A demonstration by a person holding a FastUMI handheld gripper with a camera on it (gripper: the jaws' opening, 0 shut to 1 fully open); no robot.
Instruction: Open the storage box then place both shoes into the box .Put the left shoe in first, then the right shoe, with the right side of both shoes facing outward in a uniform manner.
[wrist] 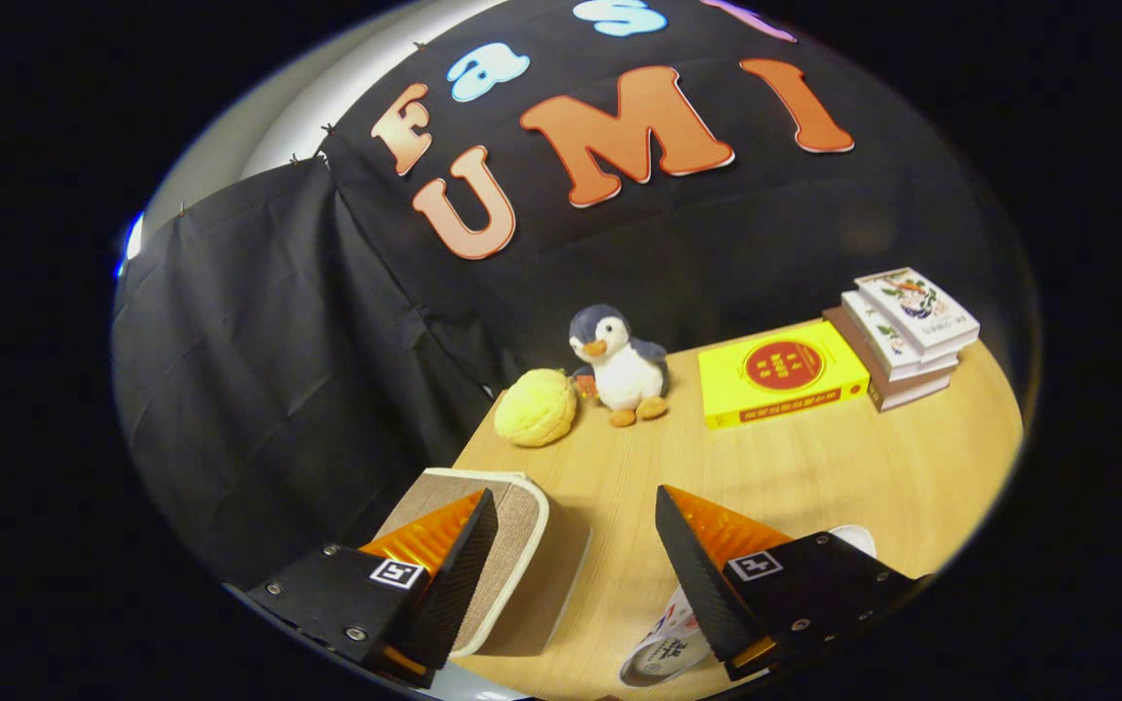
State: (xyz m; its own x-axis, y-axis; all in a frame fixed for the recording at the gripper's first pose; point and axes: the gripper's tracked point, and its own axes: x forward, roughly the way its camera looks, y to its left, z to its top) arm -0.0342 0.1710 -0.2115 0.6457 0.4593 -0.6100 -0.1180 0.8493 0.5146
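Your tool [576, 555] is sitting nearest, with its two fingers spread wide apart and holding nothing. Under the left finger the storage box [522, 545] is lying on the tabletop [814, 467]. It is a flat, cloth-covered box with a pale trim, and it is looking shut. Under the right finger a white shoe [663, 647] is peeking out, mostly hidden, so I cannot tell if it is the left or right one. Further off, a yellow squishy ball [535, 408], a toy penguin [619, 365], a yellow book [780, 373] and a stack of books [905, 334] are resting near the wall.

The box is probably light and a bit soft, so it may slide. You should be pinching the lid's trimmed edge and lifting slowly. The shoe is likely bendy; the heel rim looks like the best spot to hold.
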